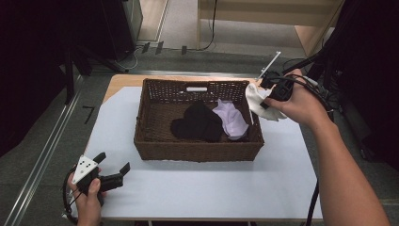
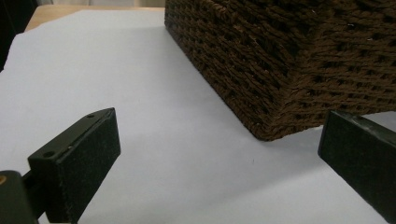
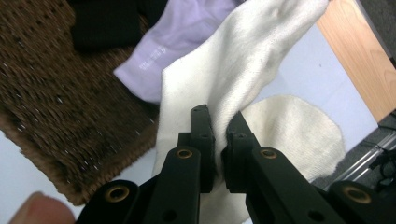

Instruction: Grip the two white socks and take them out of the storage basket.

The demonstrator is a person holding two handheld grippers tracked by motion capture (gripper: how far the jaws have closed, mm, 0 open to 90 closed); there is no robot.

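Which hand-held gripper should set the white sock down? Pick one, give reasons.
Right. The right hand-held gripper is already shut on the white sock beside the basket's right end. The left hand-held gripper sits open at the table's near left corner, holding nothing.

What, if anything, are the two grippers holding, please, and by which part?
The right gripper pinches a fold of the white sock; the left gripper is open, holding nothing.

Basket (image 1: pixel 155 141) walls block mid-table; white sheet (image 1: pixel 211 188) before it open.
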